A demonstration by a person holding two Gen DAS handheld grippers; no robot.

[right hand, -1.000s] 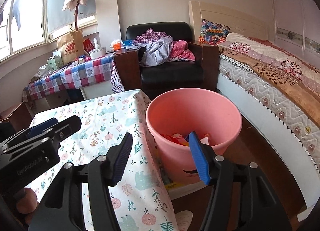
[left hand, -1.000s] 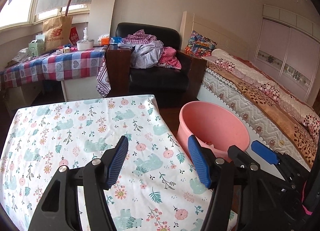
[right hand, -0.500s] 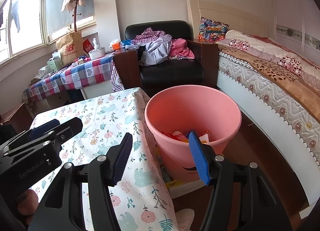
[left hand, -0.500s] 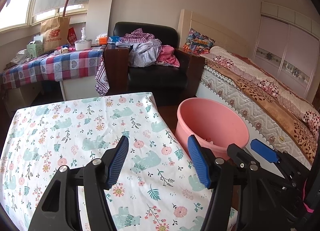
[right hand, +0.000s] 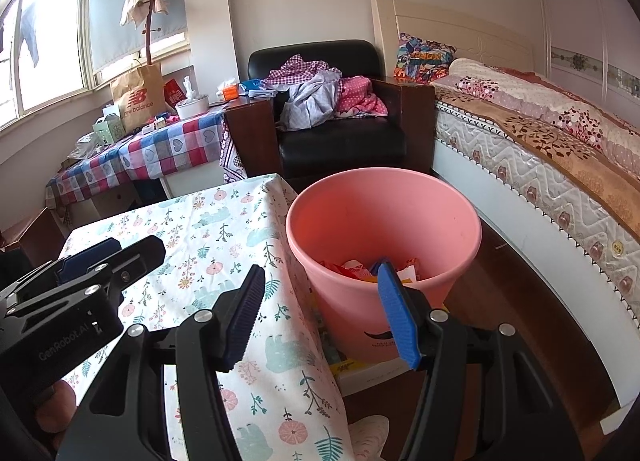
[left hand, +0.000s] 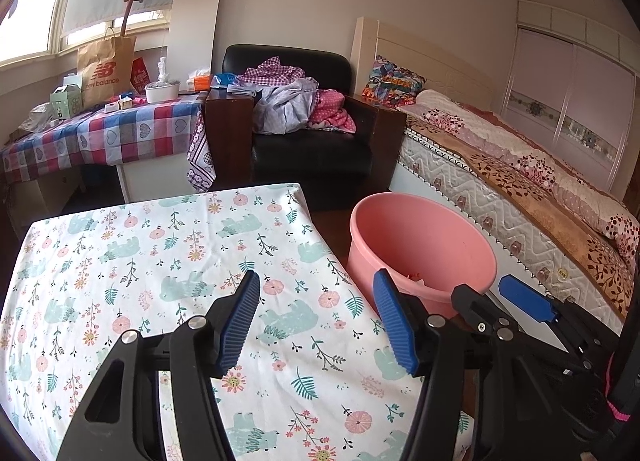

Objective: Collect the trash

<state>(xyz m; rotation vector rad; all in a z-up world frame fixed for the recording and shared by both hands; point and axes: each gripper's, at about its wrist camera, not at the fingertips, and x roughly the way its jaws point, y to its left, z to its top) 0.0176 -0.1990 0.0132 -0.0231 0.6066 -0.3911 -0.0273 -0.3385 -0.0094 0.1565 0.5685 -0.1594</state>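
A pink plastic bucket (right hand: 384, 205) stands on the floor at the right of a table with a flowered cloth (left hand: 160, 253). Colourful wrappers (right hand: 356, 267) lie in the bucket's bottom. My right gripper (right hand: 318, 293) hangs open over the table's edge and the bucket's near rim, nothing between its blue pads. My left gripper (left hand: 316, 301) hovers open above the cloth, also empty. In the left wrist view the bucket (left hand: 420, 237) sits past the table's right edge, and the right gripper (left hand: 520, 297) shows at the lower right. The left gripper (right hand: 88, 261) appears at the left of the right wrist view.
A black armchair (left hand: 312, 149) piled with clothes stands behind the table. A bed (left hand: 520, 181) runs along the right. A checked-cloth table (left hand: 100, 133) with a paper bag and boxes sits under the window. A flat box (right hand: 360, 369) lies under the bucket.
Both views have shifted very slightly, with the bucket a touch nearer the right gripper. Both grippers stay open and empty.
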